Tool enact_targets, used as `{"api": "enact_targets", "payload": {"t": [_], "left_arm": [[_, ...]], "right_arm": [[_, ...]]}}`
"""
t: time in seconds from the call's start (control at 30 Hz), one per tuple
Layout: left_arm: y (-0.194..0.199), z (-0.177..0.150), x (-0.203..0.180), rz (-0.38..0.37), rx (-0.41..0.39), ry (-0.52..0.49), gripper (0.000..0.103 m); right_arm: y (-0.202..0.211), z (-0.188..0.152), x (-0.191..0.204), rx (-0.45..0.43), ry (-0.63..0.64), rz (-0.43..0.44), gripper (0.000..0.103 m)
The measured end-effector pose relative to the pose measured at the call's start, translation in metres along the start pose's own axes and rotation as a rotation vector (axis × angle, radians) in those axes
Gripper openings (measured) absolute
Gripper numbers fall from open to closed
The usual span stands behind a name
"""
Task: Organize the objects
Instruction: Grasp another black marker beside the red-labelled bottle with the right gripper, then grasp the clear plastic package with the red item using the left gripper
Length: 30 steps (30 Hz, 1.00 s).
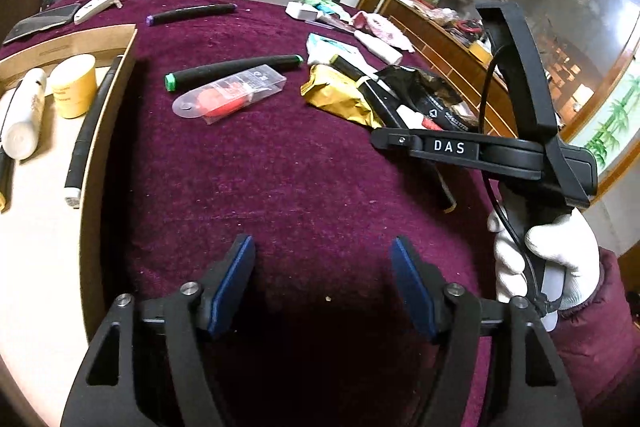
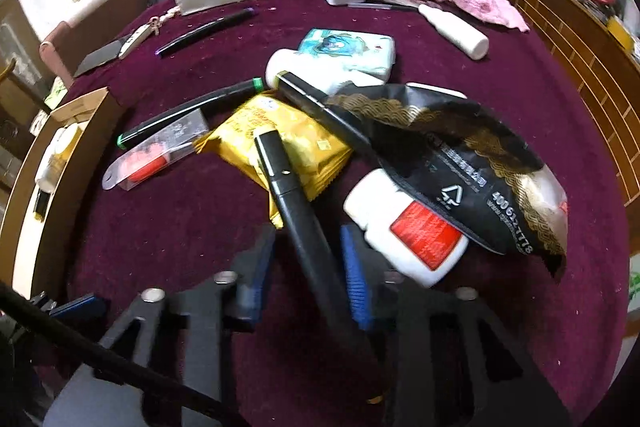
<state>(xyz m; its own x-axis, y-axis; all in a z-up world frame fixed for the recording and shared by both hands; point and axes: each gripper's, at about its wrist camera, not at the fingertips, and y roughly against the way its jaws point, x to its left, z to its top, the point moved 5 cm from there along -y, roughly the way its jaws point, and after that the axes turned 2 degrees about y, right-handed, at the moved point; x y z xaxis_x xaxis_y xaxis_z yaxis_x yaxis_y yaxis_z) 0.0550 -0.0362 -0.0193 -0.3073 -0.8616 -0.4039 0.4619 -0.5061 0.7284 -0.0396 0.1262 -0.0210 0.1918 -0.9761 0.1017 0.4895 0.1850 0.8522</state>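
Black pen (image 2: 296, 211) between right gripper (image 2: 308, 267) pads, seemingly unclamped, left gripper (image 1: 322, 283) agape

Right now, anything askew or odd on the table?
Yes: the black snack bag lies crumpled over the white bottle, and a black pen slants across the yellow packet between the right gripper fingers.

Right tongs (image 2: 308, 267) with blue pads straddle a black pen (image 2: 298, 215) on a maroon surface (image 2: 540, 327), not gripping it. Just beyond lie a yellow packet (image 2: 280, 143), white bottle (image 2: 404, 227) and black bag (image 2: 460, 163).
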Motion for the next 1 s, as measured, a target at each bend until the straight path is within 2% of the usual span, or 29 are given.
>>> {"api": "enact_targets", "payload": {"t": [0.03,0.1,0.17,0.23,0.33,0.4,0.57,0.67,0.8,0.83,0.9,1.0], "left_arm": [[0.000,0.000,0.000,-0.005,0.003,-0.001,0.064],[0.002,0.002,0.002,-0.014,0.016,0.013,0.061],[0.010,0.010,0.006,-0.007,-0.011,0.032,0.057],[0.021,0.025,0.010,0.037,-0.054,0.008,0.057],[0.029,0.055,0.017,0.145,-0.095,-0.028,0.057],[0.024,0.070,0.020,0.188,-0.101,-0.057,0.057],[-0.015,0.096,0.025,0.323,-0.026,-0.190,0.057],[-0.040,0.098,0.030,0.319,0.053,-0.184,0.057],[-0.072,0.097,0.029,0.426,0.129,-0.250,0.059],[-0.073,0.096,0.027,0.428,0.126,-0.249,0.058],[-0.073,0.093,0.025,0.379,0.161,-0.215,0.057],[-0.067,0.086,0.021,0.357,0.172,-0.221,0.042]], "right_arm": [[0.001,-0.001,-0.001,0.002,-0.012,0.009,0.013],[0.004,-0.005,-0.005,0.004,-0.046,0.040,0.012],[0.009,-0.012,-0.010,-0.009,-0.095,0.073,0.012],[0.015,-0.023,-0.014,-0.040,-0.134,0.088,0.012],[0.022,-0.036,-0.018,-0.107,-0.177,0.108,0.012],[0.024,-0.040,-0.019,-0.140,-0.196,0.126,0.012],[0.023,-0.038,-0.025,-0.147,-0.243,0.194,0.012],[0.023,-0.038,-0.027,-0.147,-0.259,0.219,0.012],[0.021,-0.037,-0.031,-0.143,-0.287,0.262,0.013],[0.021,-0.036,-0.032,-0.141,-0.297,0.276,0.013],[0.020,-0.036,-0.035,-0.137,-0.322,0.306,0.013],[0.018,-0.036,-0.037,-0.133,-0.345,0.334,0.013]]}}
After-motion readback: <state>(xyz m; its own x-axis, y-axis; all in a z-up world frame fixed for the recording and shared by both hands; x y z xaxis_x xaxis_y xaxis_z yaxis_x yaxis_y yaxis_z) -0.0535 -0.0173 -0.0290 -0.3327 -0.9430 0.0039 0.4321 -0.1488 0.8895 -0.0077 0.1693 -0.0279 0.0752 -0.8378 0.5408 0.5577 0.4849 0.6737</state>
